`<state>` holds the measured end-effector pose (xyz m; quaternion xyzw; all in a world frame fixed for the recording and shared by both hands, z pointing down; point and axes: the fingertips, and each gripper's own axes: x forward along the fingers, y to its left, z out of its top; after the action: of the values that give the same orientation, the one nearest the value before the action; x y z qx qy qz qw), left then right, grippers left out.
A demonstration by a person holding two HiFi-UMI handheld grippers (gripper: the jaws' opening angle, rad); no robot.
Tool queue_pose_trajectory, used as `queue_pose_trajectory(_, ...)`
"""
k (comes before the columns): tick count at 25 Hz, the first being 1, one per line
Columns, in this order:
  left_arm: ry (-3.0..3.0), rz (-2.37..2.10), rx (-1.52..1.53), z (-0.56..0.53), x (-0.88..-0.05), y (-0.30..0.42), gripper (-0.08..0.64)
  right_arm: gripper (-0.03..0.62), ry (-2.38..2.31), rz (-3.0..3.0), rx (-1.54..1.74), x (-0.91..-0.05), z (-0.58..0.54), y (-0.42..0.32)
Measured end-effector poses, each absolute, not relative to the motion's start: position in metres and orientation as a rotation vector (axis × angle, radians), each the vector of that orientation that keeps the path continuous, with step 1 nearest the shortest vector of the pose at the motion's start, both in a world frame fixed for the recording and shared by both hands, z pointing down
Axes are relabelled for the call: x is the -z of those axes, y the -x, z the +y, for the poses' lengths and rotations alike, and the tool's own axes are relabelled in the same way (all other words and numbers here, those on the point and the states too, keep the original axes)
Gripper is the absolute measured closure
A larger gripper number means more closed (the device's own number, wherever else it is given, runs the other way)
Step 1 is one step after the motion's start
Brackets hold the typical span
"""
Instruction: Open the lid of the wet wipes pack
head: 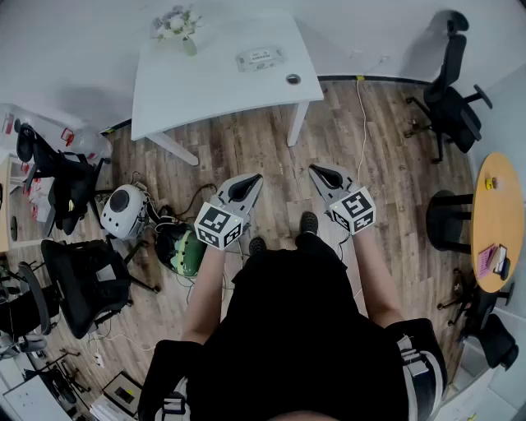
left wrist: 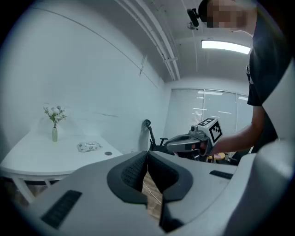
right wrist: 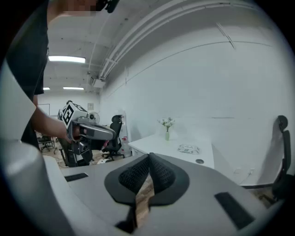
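The wet wipes pack (head: 260,57) lies flat on the white table (head: 205,82) across the room, its lid down; it also shows small in the left gripper view (left wrist: 88,147) and the right gripper view (right wrist: 188,149). I stand well back from the table on the wooden floor. My left gripper (head: 255,178) (left wrist: 147,154) is shut with nothing between its pads. My right gripper (head: 316,170) (right wrist: 149,156) is shut and empty too. Both point toward the table, side by side, slightly downward.
A vase of flowers (head: 179,25) and a small dark round disc (head: 292,79) share the table. Black office chairs (head: 448,90) (head: 86,279), a white round device (head: 126,211), a green object (head: 182,249) and cables crowd the floor at the left. A round wooden table (head: 497,218) stands right.
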<state>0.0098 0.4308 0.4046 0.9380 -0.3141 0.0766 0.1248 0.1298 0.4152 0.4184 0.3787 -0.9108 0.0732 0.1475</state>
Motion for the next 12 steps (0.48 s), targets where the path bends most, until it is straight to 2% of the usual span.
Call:
queue_pose_trajectory(5,-2.796,-0.878,-0.253,0.449,-0.4,0.045,0.535,0.578,-1.155,-2.543,-0.052,-0.408,0.436,-0.074)
queue_pose_trajectory(12,-2.834,-0.876,-0.248,0.463,-0.395,0.091,0.535,0.578,-1.247,-2.486,-0.063,-0.412,0.459,-0.042)
